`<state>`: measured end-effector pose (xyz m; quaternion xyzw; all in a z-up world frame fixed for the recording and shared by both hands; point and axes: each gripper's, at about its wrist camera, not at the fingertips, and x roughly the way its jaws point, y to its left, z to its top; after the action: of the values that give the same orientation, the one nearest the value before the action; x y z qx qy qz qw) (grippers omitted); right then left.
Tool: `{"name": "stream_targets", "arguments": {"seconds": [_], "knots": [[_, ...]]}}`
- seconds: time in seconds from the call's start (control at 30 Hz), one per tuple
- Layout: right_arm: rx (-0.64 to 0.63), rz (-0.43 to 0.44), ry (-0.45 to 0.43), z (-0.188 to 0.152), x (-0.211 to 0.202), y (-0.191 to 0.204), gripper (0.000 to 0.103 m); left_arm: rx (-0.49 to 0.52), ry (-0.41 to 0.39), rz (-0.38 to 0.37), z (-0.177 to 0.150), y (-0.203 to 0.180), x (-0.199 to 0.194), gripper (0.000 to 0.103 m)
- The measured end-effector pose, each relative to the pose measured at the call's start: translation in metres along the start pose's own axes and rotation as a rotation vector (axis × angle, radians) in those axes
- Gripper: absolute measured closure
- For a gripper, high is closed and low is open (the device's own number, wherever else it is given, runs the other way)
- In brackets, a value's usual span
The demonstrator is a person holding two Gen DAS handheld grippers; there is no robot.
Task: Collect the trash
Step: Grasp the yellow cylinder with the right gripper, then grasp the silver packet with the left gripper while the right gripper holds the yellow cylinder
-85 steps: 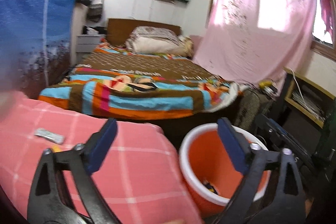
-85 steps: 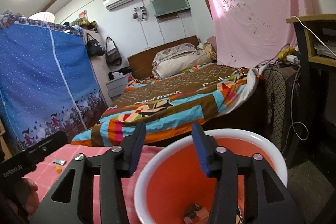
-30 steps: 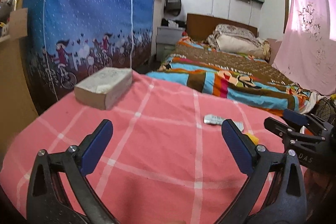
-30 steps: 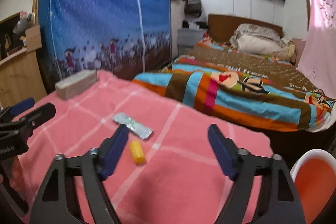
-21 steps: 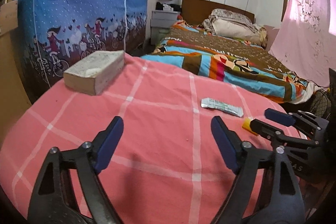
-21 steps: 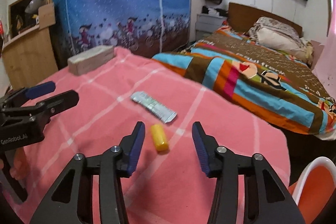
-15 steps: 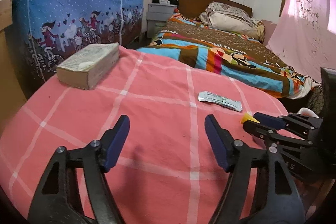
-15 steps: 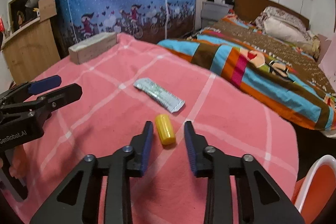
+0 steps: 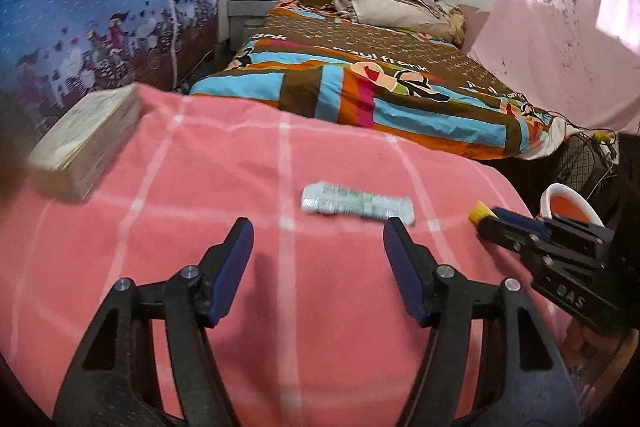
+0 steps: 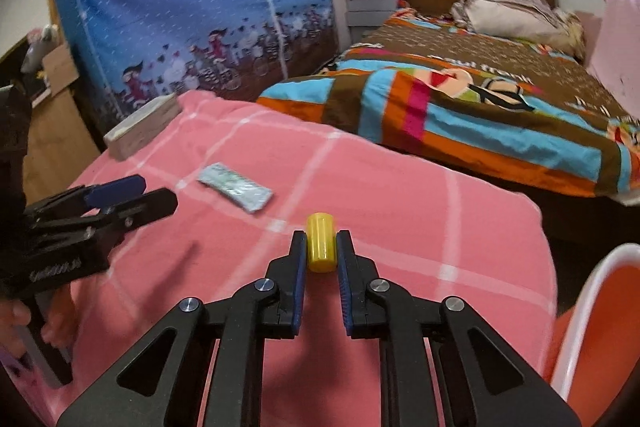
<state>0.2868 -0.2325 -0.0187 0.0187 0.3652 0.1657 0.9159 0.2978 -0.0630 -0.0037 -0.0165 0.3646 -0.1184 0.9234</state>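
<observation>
A small yellow cylinder point(image 10: 320, 247) lies on the pink checked cloth point(image 10: 400, 227), and my right gripper point(image 10: 321, 247) is shut on it, its blue pads touching both sides. The cylinder's tip also shows in the left wrist view point(image 9: 479, 211) at the right gripper's fingertips. A silver-green foil wrapper point(image 9: 356, 203) lies flat on the cloth just beyond my left gripper point(image 9: 318, 243), which is open and empty. The wrapper also shows in the right wrist view point(image 10: 235, 191). An orange bin with a white rim point(image 10: 596, 315) stands at the table's right edge.
A thick book point(image 9: 86, 139) lies at the cloth's far left corner. Behind the table is a bed with a striped blanket point(image 9: 360, 83), a blue wardrobe cover point(image 10: 180, 7) at left and a pink curtain point(image 9: 560, 39) at right.
Both grippers swung from the orange bin to the table. My right gripper lowered onto the yellow cylinder and shut on it. My left gripper moved toward the foil wrapper and stayed open.
</observation>
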Motion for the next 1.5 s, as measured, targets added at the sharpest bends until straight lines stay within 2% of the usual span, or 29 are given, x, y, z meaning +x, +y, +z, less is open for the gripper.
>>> {"name": "stream_targets", "arguments": {"seconds": [0.2,0.3,0.37,0.53,0.73,0.9,0.97,1.03,1.1,1.3,1.5], "knots": [[0.033,0.013,0.008,-0.002,-0.002,-0.012,0.090,0.010,-0.005,-0.037,0.028,0.004,0.021,0.033],[0.049,0.032,0.018,-0.002,0.001,-0.015,0.090,0.035,0.023,-0.085,0.041,0.004,0.034,0.034],[0.056,0.040,0.017,-0.002,0.001,-0.017,0.090,0.054,0.043,-0.099,0.042,0.002,0.040,0.034],[0.063,0.049,0.019,-0.003,-0.001,-0.017,0.090,0.109,0.154,-0.221,0.033,-0.003,0.052,0.035],[0.086,0.071,0.024,-0.005,-0.001,-0.024,0.090,0.243,0.206,-0.269,0.023,-0.014,0.044,0.035],[0.097,0.074,0.024,-0.007,-0.003,-0.027,0.090,0.377,0.230,-0.260,0.007,-0.026,0.031,0.039],[0.098,0.071,0.022,-0.008,-0.004,-0.026,0.090,0.378,0.241,-0.267,0.006,-0.026,0.027,0.046],[0.099,0.067,0.021,-0.008,-0.004,-0.027,0.090,0.363,0.257,-0.275,0.006,-0.026,0.024,0.058],[0.100,0.065,0.021,-0.008,-0.004,-0.027,0.090,0.343,0.267,-0.267,0.008,-0.025,0.024,0.062],[0.088,0.050,0.021,-0.009,-0.003,-0.026,0.090,0.344,0.283,-0.226,0.009,-0.033,0.030,0.070],[0.087,0.048,0.020,-0.009,-0.004,-0.025,0.090,0.304,0.287,-0.194,0.005,-0.035,0.026,0.072]]}}
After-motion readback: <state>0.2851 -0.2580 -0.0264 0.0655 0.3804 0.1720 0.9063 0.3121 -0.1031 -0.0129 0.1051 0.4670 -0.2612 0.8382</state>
